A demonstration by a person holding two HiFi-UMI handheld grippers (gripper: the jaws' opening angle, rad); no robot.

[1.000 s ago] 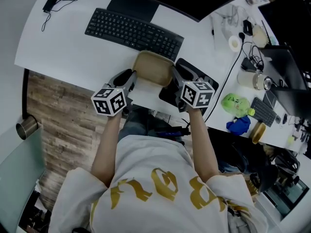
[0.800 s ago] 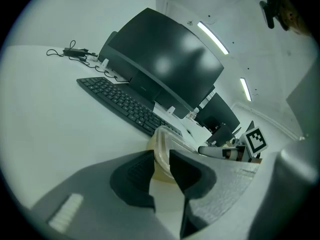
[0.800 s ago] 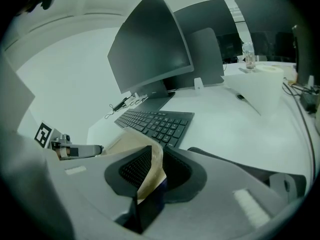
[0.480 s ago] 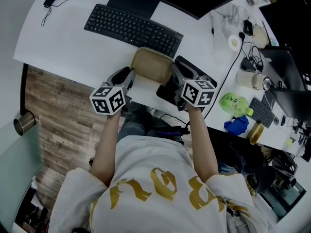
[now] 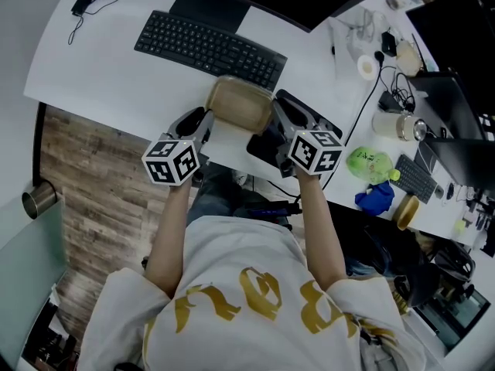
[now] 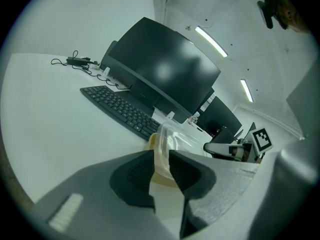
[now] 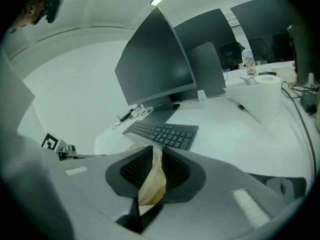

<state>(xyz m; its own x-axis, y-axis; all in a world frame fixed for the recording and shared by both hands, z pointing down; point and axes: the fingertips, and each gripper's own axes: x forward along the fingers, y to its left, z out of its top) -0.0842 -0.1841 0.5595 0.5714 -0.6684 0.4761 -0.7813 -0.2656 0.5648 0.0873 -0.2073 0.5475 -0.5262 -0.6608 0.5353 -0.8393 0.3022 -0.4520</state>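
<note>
A tan container point(image 5: 240, 105) with a clear lid hangs over the white desk's point(image 5: 100, 68) front edge, held between both grippers. My left gripper point(image 5: 207, 122) is shut on its left rim. In the left gripper view the container point(image 6: 167, 139) sits pinched between the left gripper's point(image 6: 161, 166) dark pads. My right gripper point(image 5: 277, 118) is shut on the right rim. In the right gripper view the container's point(image 7: 150, 186) tan edge runs up between the right gripper's point(image 7: 154, 165) ribbed pads. The marker cube of the other gripper shows in each gripper view.
A black keyboard point(image 5: 209, 49) lies just beyond the container, with a dark monitor point(image 6: 160, 69) behind it. A black mouse pad point(image 5: 263, 144) lies under the right gripper. A green bag point(image 5: 371, 165), blue cloth point(image 5: 377, 198), tape roll point(image 5: 366, 66) and cables crowd the right side.
Both grippers keep their hold on the container. It has shifted slightly, and in the right gripper view its rim now stands more edge-on with the keyboard farther off.
</note>
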